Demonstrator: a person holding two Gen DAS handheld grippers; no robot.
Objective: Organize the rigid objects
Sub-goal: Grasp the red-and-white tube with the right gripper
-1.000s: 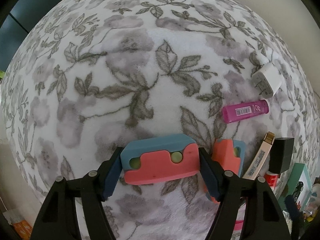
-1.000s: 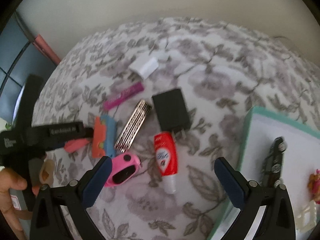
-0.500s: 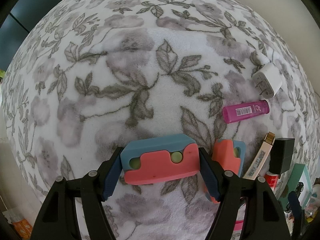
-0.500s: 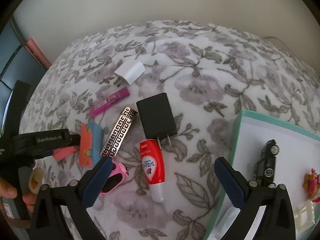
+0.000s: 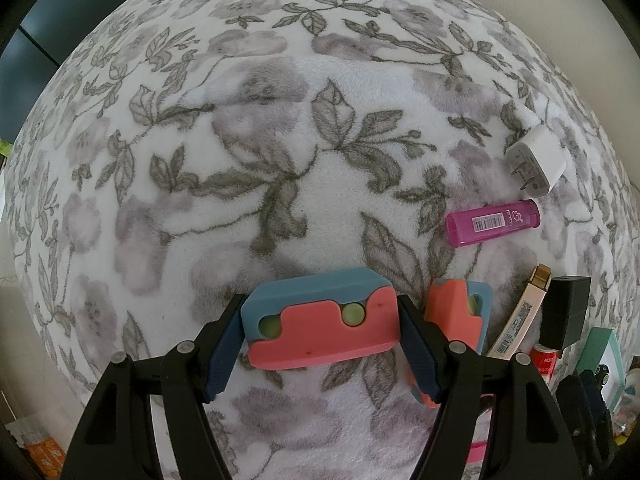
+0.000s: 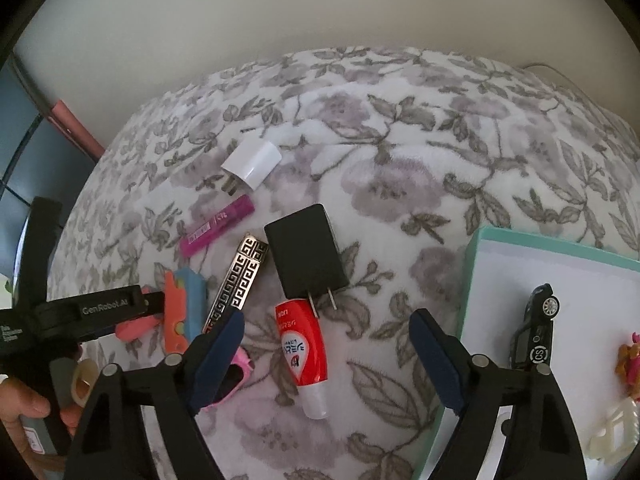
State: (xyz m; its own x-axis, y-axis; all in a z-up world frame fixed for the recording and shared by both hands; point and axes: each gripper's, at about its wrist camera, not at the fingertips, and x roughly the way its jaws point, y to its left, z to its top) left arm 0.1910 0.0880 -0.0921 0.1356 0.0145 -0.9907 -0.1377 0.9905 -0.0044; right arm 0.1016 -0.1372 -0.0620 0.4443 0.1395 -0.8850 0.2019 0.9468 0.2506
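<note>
My left gripper (image 5: 320, 332) is shut on a blue and coral block (image 5: 320, 320) just above the floral blanket. A second blue and coral block (image 5: 456, 316) lies right beside its right finger, and shows in the right wrist view (image 6: 182, 304). My right gripper (image 6: 326, 356) is open and empty above a red and white tube (image 6: 302, 348). A black charger (image 6: 306, 258), a patterned gold lighter (image 6: 236, 280), a magenta lighter (image 6: 216, 226) and a white charger (image 6: 250, 166) lie beyond. A pink toy (image 6: 236, 376) sits under its left finger.
A teal-rimmed white box (image 6: 474, 272) at the right holds a black toy car (image 6: 534, 328) and small toys. The blanket-covered surface (image 5: 280, 140) curves away to a wall. A dark cabinet stands at the far left.
The right gripper has moved closer to the objects; the tube now lies between its fingers. The left gripper still holds its block in the same place.
</note>
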